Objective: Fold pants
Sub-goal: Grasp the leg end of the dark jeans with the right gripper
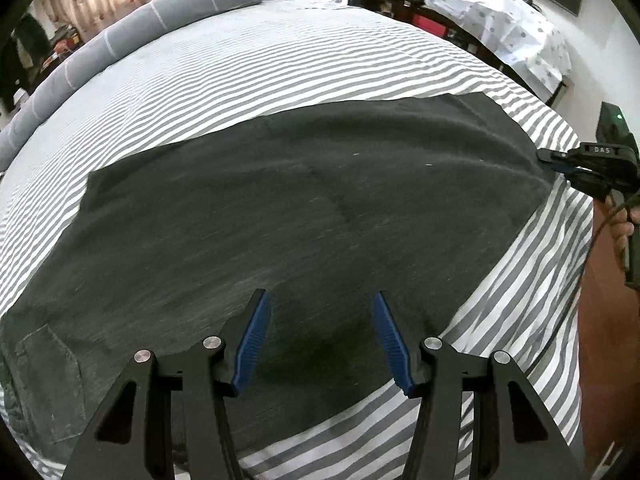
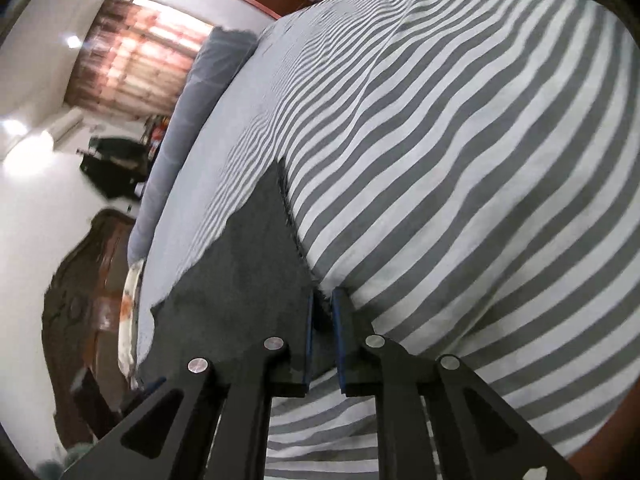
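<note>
1. My left gripper (image 1: pixel 322 340) tilts steeply down above the dark pants (image 1: pixel 300 208), its blue pads wide apart and holding nothing.
2. My right gripper (image 2: pixel 322 340), angled down, is nearly closed on the pants' hem.
3. The pants lie flat along the striped bed's (image 1: pixel 260 64) near edge.

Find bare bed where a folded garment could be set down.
Free: the striped sheet between the pants and the grey bolster. Crowded: the near edge, where both grippers, left and right, work at the pants.
</note>
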The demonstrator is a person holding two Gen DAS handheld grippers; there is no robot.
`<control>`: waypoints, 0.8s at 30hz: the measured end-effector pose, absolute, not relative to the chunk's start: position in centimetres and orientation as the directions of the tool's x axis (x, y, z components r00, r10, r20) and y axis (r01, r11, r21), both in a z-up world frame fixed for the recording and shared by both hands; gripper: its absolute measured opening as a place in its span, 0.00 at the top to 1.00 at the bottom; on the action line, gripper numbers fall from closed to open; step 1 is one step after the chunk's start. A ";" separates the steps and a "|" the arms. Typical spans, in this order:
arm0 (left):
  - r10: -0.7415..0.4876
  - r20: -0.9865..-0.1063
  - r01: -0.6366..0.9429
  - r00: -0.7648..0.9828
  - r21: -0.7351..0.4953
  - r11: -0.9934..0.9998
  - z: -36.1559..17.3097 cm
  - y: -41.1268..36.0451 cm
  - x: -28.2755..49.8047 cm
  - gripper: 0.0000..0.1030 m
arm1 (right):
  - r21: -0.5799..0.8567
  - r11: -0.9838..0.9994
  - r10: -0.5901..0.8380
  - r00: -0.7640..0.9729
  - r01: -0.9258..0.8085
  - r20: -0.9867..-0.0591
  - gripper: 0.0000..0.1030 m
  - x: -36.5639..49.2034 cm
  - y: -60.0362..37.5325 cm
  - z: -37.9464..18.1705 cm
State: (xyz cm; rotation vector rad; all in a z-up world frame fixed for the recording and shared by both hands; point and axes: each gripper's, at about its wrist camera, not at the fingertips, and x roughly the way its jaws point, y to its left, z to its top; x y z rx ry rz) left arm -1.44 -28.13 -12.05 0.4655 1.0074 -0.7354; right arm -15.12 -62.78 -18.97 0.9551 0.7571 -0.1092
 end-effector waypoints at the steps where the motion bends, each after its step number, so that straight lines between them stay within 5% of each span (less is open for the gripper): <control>1: -0.341 -0.883 0.747 0.323 0.017 0.665 -12.1 -28.7 -1.6 0.47 | 0.707 0.593 0.250 0.746 0.386 -0.617 0.88 -15.2 -62.7 -19.2; 10: -0.347 -0.889 0.796 0.298 0.031 0.605 -12.6 -31.6 -2.7 0.47 | 0.682 0.640 0.214 0.769 0.355 -0.602 0.85 -15.5 -63.1 -18.7; 21: -0.325 -0.896 0.799 0.303 0.053 0.600 -13.7 -32.1 -2.9 0.45 | 0.723 0.656 0.381 0.732 0.216 -0.565 0.78 -15.1 -62.0 -20.0; 24: -0.320 -0.892 0.805 0.318 0.076 0.588 -14.0 -32.2 -3.1 0.43 | 0.759 0.610 0.381 0.755 0.228 -0.534 0.89 -15.5 -62.0 -20.5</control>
